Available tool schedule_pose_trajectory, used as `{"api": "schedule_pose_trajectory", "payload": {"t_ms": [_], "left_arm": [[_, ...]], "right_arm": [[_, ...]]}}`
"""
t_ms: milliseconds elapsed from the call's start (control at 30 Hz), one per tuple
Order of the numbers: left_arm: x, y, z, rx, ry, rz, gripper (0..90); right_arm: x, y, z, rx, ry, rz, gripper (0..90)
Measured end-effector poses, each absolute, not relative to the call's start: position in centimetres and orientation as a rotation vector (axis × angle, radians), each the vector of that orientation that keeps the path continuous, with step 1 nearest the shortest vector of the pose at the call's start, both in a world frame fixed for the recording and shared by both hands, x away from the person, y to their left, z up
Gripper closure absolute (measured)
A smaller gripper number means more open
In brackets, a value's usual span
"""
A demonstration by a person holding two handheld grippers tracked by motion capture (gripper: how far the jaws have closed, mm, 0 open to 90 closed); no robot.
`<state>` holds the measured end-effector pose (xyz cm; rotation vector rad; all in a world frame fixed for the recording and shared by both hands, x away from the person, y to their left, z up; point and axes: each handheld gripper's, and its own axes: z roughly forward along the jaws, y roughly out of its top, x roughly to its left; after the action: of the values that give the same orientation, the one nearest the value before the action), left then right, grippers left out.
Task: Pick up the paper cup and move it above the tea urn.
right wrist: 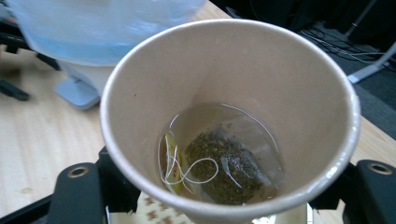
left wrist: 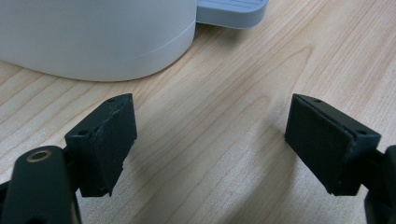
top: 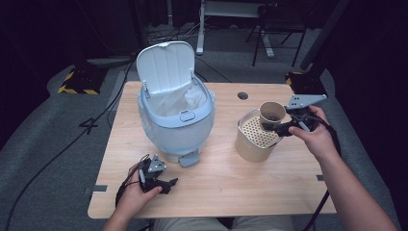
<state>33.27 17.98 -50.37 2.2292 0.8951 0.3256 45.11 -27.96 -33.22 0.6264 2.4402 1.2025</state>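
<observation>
Now the cup (top: 272, 115), with a teabag (right wrist: 224, 170) inside, is held clamped by the right gripper (top: 284, 126) above the strainer (top: 255, 136), so careful tipping is probably needed next.

brown paper cup (right wrist: 233, 84) | upright, open top | wet tea bag (right wrist: 229, 168) with string and some liquid inside | lifted above the beige perforated container (top: 254, 137)

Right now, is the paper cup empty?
No. The paper cup holds a used tea bag with its string, lying in shallow liquid at the bottom.
</observation>
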Motion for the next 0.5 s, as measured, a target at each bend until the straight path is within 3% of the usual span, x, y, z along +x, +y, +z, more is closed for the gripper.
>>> {"api": "schedule_pose_trajectory", "payload": {"t_ms": [500], "left_arm": [[33.3, 18.0, -50.4, 2.228, 0.894, 0.320, 17.1]], "right_arm": [[47.7, -28.7, -34.0, 0.673, 2.392, 1.182, 28.7]]}}
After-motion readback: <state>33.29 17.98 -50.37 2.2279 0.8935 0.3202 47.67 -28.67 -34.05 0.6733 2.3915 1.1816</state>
